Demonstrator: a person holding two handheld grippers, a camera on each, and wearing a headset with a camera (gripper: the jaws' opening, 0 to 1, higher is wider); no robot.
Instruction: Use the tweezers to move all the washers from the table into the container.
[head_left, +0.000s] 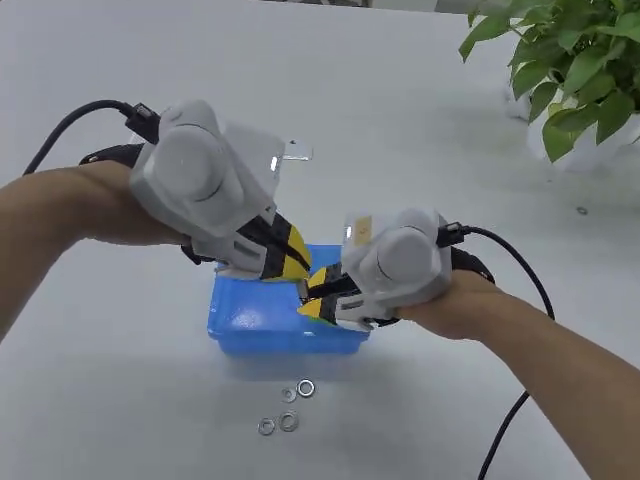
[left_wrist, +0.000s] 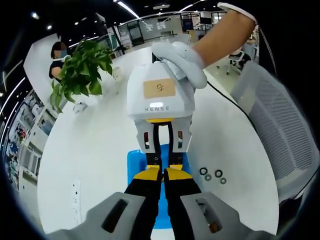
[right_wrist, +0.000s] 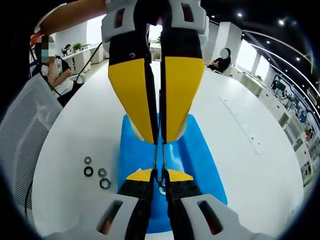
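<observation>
Both grippers meet tip to tip over the blue container (head_left: 240, 318). My left gripper (head_left: 298, 262) comes in from the left, my right gripper (head_left: 314, 302) from the right. In the right gripper view thin metal tweezers (right_wrist: 159, 150) run from between the left gripper's yellow jaws down into my right gripper (right_wrist: 160, 176); both are shut on them. A small ring shows at their lower end. Several washers (head_left: 289, 406) lie on the white table just in front of the container, also in the left gripper view as washers (left_wrist: 212, 175) beside the left gripper (left_wrist: 163, 175).
A potted plant (head_left: 572, 70) stands at the table's far right corner. A small white strip (head_left: 296, 152) lies behind the grippers. Black cables trail from both grippers. A mesh chair (left_wrist: 280, 125) stands off the table's edge. People sit in the background.
</observation>
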